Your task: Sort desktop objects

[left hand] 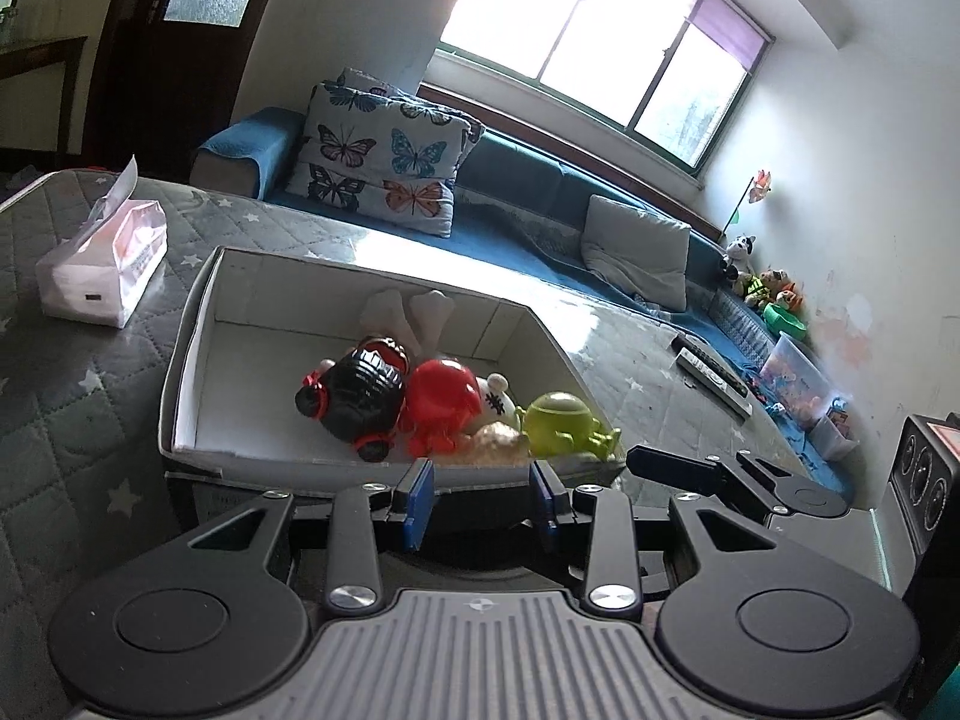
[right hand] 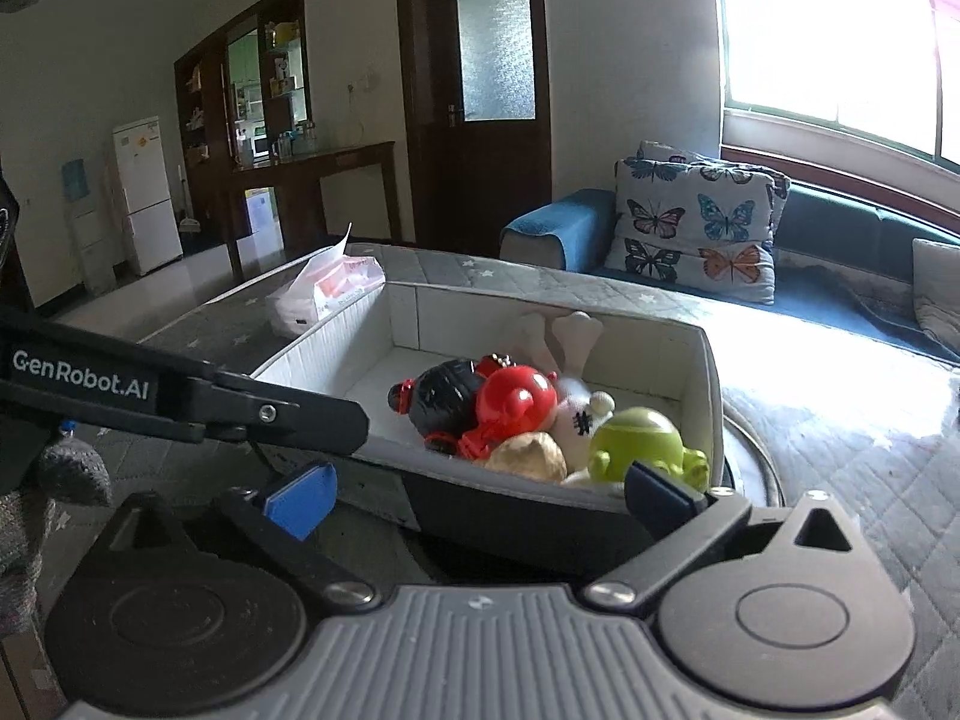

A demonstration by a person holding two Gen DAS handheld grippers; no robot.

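A grey storage box (left hand: 198, 324) with a white lining stands on the quilted table; it also shows in the right wrist view (right hand: 711, 372). Inside lie a black toy (left hand: 357, 390), a red toy (left hand: 441, 402), a green one-eyed toy (left hand: 561, 420), a beige lump (left hand: 495, 438) and a white plush (left hand: 432, 309). My left gripper (left hand: 483, 495) is open and empty just before the box's near wall. My right gripper (right hand: 480, 495) is wide open and empty at the same wall. The same toys show in the right wrist view: black (right hand: 441, 396), red (right hand: 516, 402), green (right hand: 642, 438).
A tissue pack (left hand: 102, 264) lies on the table left of the box. Remote controls (left hand: 711, 372) lie at the table's right side. A blue sofa with a butterfly cushion (left hand: 384, 162) stands behind. The other gripper's arm (right hand: 180, 396) crosses the right wrist view.
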